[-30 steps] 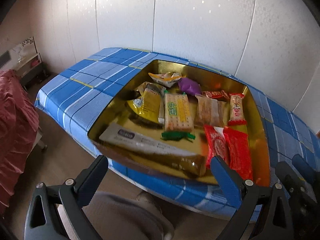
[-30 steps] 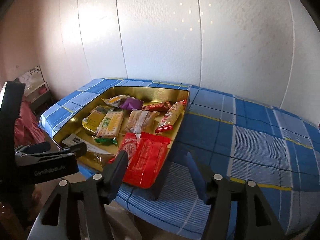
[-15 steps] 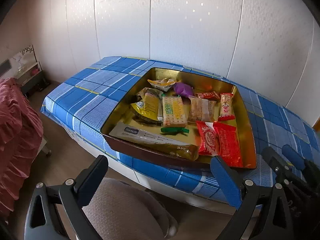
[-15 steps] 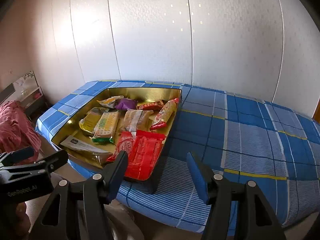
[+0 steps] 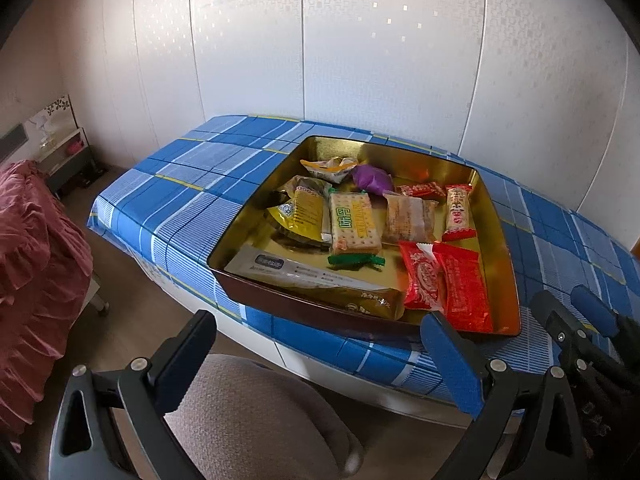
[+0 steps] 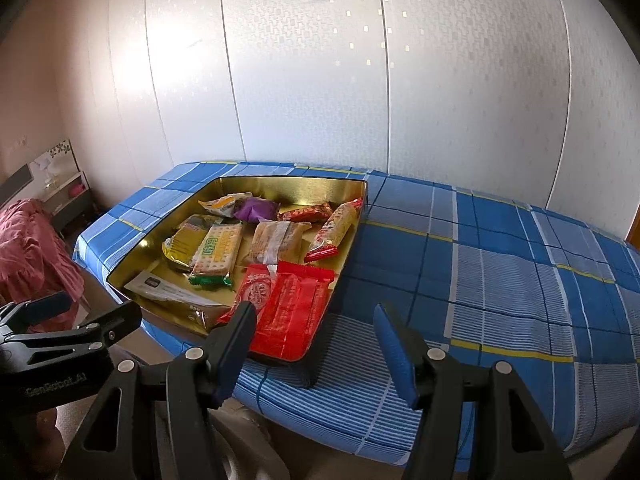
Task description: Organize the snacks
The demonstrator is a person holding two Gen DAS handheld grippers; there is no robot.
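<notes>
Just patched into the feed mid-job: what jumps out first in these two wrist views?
The gold tray, full of wrapped snacks, sits at the near edge of the blue plaid tablecloth. Brightest in it are the red packets at its near right corner, with a purple pouch toward the back. Both the left gripper and the right gripper hang open and empty short of the tray.

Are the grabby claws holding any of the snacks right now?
No. The left gripper and right gripper are both open and empty, short of the gold tray.
</notes>
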